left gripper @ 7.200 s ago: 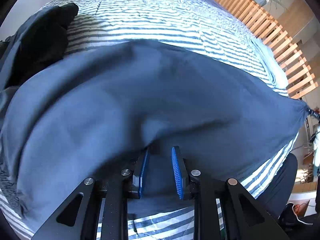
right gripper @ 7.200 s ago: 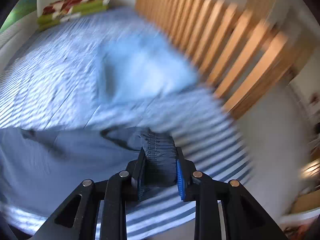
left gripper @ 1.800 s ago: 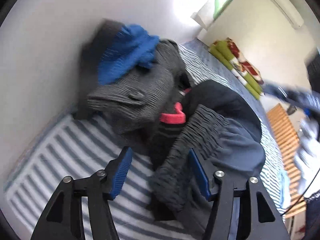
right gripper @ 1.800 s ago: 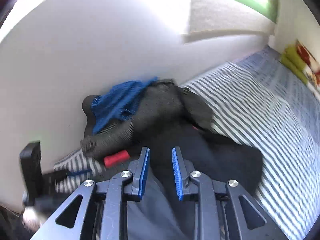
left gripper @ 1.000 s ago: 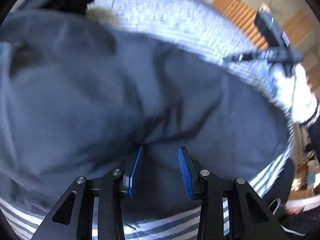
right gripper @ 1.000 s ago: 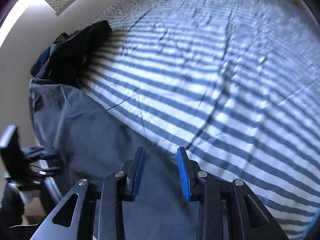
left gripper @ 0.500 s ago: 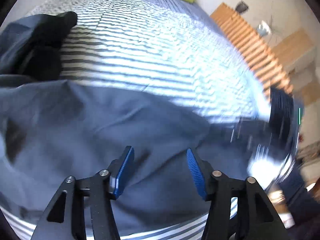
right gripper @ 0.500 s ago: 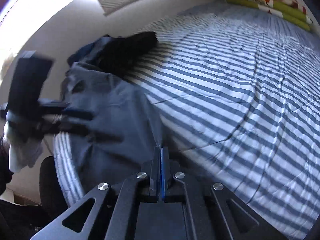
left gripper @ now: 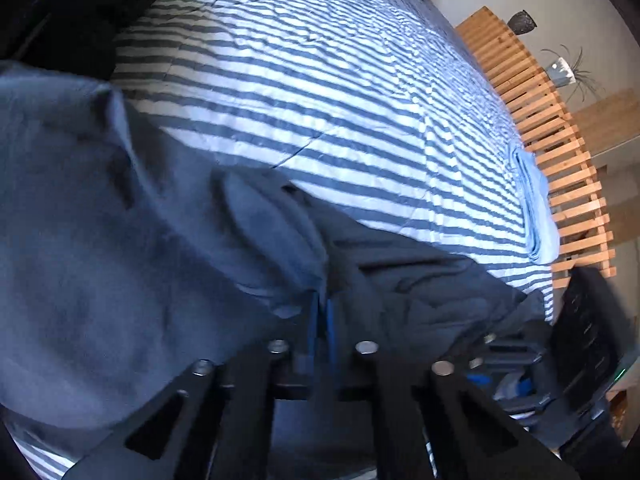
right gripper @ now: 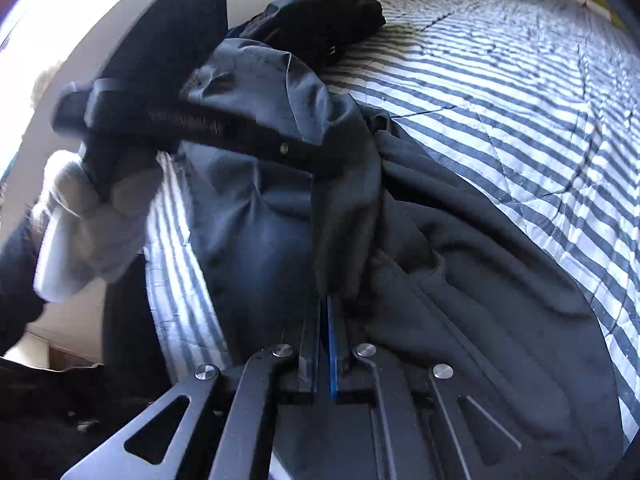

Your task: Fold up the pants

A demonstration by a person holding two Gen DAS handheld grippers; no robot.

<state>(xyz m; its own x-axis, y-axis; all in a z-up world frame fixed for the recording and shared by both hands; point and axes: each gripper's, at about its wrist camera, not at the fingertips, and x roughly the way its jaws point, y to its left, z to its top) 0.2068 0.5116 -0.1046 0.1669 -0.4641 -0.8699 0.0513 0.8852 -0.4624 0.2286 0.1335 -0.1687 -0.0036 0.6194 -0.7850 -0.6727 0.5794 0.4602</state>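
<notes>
A second ago both grippers stood with jaws apart over a flatter spread of cloth; now the cloth is bunched between them and each has pinched a fold, the left's jaws having just been closing, with fabric caught between them.

The striped bed fills both views, its slatted wooden headboard at the far right of the left wrist view. Across the bed's near edge lie the dark blue pants, a broad rumpled band running left to right, their long axis along that edge. A heap of dark clothes sits at the far left corner, and a folded pale blue cloth rests near the headboard.

The left gripper is clamped on a raised fold near the middle of the pants. The right gripper pinches a dark fold too, with only a thin slit between its blue pads. In the right wrist view the left tool crosses the frame, held by a white-gloved hand.

Both pinches lie close together on the same band, fabric trailing to either side. Drawing the garment flat along its long axis looks like the next job, and neither hand is clearly nearer to an end.
</notes>
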